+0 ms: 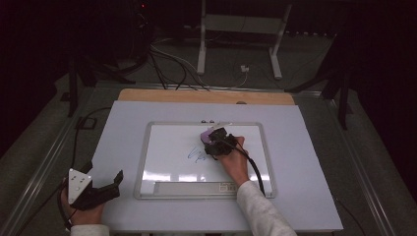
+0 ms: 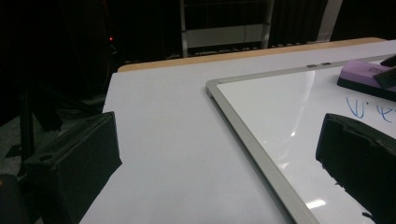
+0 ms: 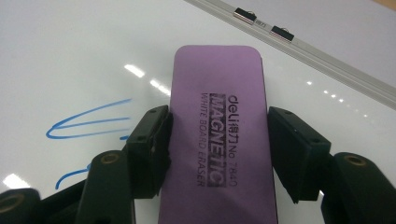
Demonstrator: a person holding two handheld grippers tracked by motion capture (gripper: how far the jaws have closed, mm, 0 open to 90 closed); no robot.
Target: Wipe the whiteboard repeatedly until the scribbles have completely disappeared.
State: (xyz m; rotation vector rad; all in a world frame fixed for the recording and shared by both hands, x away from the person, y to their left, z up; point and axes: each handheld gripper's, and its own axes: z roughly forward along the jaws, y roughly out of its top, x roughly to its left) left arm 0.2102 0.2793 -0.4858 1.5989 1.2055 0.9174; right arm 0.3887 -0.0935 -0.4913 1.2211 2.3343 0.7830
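Now, from my remote seat, biggest thing first.
Table [image 1: 123, 123]: white top, wooden strip along the far edge; I find the room behind it too dark to read.
Whiteboard [image 1: 162, 147]: lies flat mid-table, silver frame, glare streaks near its lower edge; its near right corner is hidden by my sleeve.
Left gripper [image 1: 105, 189]: rests at the near left table corner, well apart from the board, jaws spread with nothing between them.
Right gripper [image 1: 216, 142]: over the board, jaws pinching the eraser by its long sides; my hand hides much of its body.
Eraser [image 3: 218, 135]: purple, flat on the board beside the scribble; near end cut off in the right gripper view. Print reads "deli", "MAGNETIC", "WHITE BOARD ERASER", "No. 7840".
Blue scribble [image 3: 88, 123]: loose marker loops, no legible word, partly hidden by a jaw.
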